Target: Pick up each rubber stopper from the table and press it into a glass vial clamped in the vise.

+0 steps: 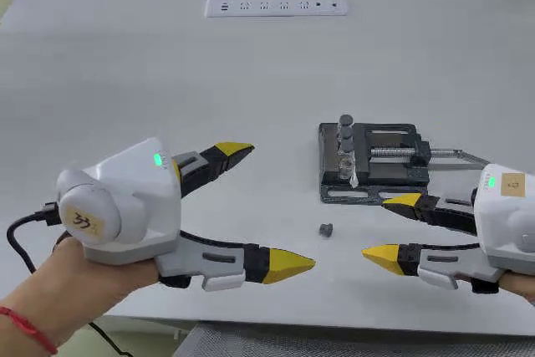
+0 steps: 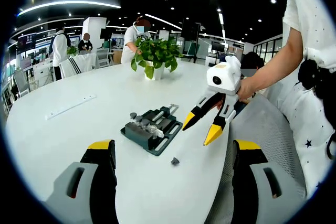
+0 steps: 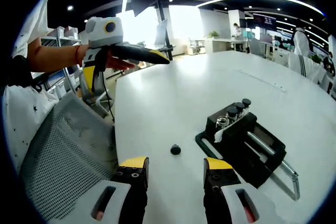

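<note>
Head view: three vials (image 1: 345,138) in the vise (image 1: 386,175) look capped; I judge the nearest vial (image 1: 352,175) still open. One rubber stopper (image 1: 326,229) lies on the table (image 1: 167,64) near the vise, between my left gripper (image 1: 266,206) and right gripper (image 1: 390,226), both released and empty.

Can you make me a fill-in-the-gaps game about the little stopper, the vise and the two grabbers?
The loose rubber stopper lies on the white ____.
The glass vials stand clamped in the dark ____.
The left gripper and the right gripper hold nothing; both are ____, not shut.
Missing words: table, vise, open.
</note>
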`<control>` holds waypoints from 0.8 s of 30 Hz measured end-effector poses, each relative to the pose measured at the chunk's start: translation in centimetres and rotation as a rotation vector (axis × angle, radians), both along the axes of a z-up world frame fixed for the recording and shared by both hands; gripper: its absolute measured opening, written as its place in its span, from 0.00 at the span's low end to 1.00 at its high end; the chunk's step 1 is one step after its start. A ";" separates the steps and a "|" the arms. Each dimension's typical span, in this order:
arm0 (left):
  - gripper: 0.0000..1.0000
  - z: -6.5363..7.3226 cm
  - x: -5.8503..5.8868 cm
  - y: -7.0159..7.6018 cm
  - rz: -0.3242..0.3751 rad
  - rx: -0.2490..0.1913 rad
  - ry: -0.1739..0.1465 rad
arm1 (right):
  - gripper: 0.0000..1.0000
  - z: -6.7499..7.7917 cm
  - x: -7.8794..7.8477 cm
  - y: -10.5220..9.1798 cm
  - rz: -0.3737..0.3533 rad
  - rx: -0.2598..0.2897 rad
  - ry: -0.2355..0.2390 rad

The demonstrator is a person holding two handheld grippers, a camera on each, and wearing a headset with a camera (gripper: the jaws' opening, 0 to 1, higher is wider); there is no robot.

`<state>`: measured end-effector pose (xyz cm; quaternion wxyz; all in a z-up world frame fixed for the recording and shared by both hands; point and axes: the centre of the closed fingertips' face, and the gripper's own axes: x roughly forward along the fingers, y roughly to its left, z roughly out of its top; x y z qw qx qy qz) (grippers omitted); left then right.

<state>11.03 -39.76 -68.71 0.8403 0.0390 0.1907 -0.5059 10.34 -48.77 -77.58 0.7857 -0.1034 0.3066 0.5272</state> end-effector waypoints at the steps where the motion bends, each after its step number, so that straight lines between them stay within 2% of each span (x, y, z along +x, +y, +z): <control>1: 0.91 0.0 -0.1 -0.1 -0.001 0.000 0.001 | 0.37 -0.3 -0.1 0.2 0.006 -0.007 -0.003; 16: 0.91 -0.3 -0.2 -0.3 0.000 0.002 0.016 | 0.25 -2.9 0.5 3.3 0.045 -0.034 -0.012; 24: 0.91 -0.4 -0.2 -0.3 0.001 -0.001 0.021 | 0.20 -4.2 0.8 4.0 0.066 -0.059 -0.009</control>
